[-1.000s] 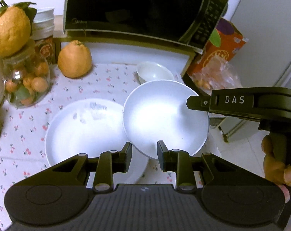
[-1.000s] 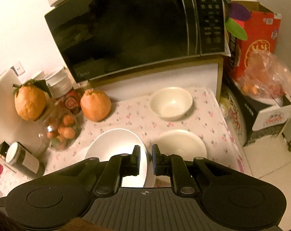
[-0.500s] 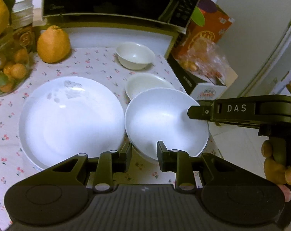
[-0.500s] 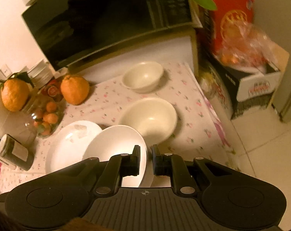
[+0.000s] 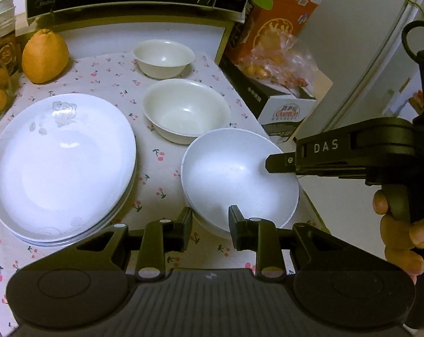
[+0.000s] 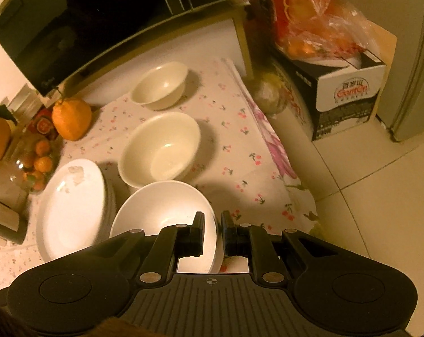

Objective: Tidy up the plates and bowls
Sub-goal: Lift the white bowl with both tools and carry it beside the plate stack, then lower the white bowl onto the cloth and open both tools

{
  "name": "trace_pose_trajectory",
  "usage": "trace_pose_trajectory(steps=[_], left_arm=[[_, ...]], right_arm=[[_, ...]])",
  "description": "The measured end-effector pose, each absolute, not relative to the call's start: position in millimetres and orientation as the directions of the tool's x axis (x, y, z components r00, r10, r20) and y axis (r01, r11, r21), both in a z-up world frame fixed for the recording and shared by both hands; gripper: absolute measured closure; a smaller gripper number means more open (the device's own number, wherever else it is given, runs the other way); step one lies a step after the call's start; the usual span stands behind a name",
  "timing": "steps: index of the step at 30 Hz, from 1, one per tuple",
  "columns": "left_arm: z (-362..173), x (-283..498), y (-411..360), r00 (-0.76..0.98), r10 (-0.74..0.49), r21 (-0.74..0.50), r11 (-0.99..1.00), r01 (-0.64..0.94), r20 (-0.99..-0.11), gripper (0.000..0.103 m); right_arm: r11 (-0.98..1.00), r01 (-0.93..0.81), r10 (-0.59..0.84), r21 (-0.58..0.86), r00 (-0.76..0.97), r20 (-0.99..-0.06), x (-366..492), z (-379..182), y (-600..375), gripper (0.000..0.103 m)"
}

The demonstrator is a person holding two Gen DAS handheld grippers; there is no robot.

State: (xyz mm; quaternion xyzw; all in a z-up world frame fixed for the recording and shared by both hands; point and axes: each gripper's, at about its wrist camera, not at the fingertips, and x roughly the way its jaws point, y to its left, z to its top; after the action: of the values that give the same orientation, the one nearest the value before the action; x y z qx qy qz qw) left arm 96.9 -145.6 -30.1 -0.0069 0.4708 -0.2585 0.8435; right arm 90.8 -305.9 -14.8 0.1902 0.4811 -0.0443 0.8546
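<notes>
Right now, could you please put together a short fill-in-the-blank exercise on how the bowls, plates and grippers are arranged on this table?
1. The right gripper is clamped on the rim of the white ____.
2. The stack of plates lies to the ____ of that held piece in the left wrist view.
3. The number of cream bowls standing free on the cherry tablecloth is ____.
4. The black appliance behind the table is a ____.

Missing words: bowl; left; two; microwave

The white bowl (image 5: 234,174) has come down beside the plates (image 5: 60,165).
</notes>
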Motion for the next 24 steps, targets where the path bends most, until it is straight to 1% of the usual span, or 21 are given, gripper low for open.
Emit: trace_pose_trajectory(steps=[16,22,23,24], left_arm=[[-38.4,98.9,-148.9,0.402,-0.435,-0.252,0.866,0.431,-0.806,0.078],[-39.2,100.0,-149.3,0.399,-0.437,-0.257,0.866,0.429,-0.806,0.074],[-38.9,100.2,-149.3,0.401,-0.436,-0.255,0.866,0.43,-0.806,0.07],[-38.1,100.1,-149.3,0.401,-0.438,-0.255,0.864,0.433,-0.804,0.068]], right_arm=[[0.91,0.284,0.131,0.301,0.491,-0.861,95.4,-32.9,-310.0,0.087],[0.906,0.287,0.142,0.311,0.486,-0.862,96.8,-33.3,-311.5,0.086],[0.904,0.289,0.145,0.314,0.484,-0.863,97.0,-33.2,-312.1,0.086],[0.902,0.292,0.147,0.317,0.483,-0.863,97.2,-33.5,-313.0,0.083]])
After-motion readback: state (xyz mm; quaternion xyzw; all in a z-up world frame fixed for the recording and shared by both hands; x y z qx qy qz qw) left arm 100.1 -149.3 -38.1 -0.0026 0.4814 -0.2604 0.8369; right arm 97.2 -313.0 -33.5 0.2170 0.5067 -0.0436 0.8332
